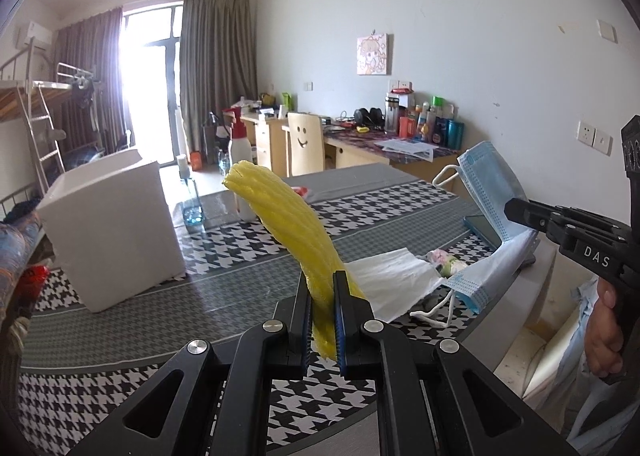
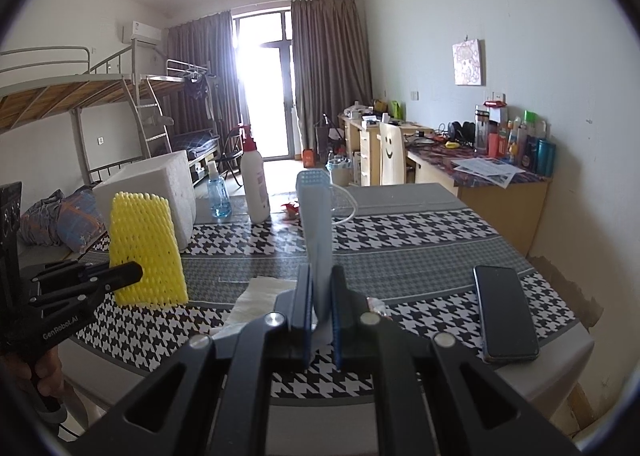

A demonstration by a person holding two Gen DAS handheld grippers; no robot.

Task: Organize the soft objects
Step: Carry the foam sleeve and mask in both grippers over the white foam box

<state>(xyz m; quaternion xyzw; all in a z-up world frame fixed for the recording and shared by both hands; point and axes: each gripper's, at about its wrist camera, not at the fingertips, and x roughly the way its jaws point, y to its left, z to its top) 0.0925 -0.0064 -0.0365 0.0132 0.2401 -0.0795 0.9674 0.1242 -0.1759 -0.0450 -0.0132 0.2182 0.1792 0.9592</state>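
Both hand-held grippers are clamped: left hand-held gripper (image 1: 323, 296) on the yellow foam net (image 1: 296, 232), right hand-held gripper (image 2: 321, 288) on the blue face mask (image 2: 318, 224), both above the worktop (image 2: 400, 256). Keep the pinches firm toward the white foam box (image 1: 116, 224) at its left edge.

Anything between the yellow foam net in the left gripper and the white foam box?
Nothing visible. The yellow foam net is held above the table, and the stretch over to the white foam box shows only bare tablecloth.
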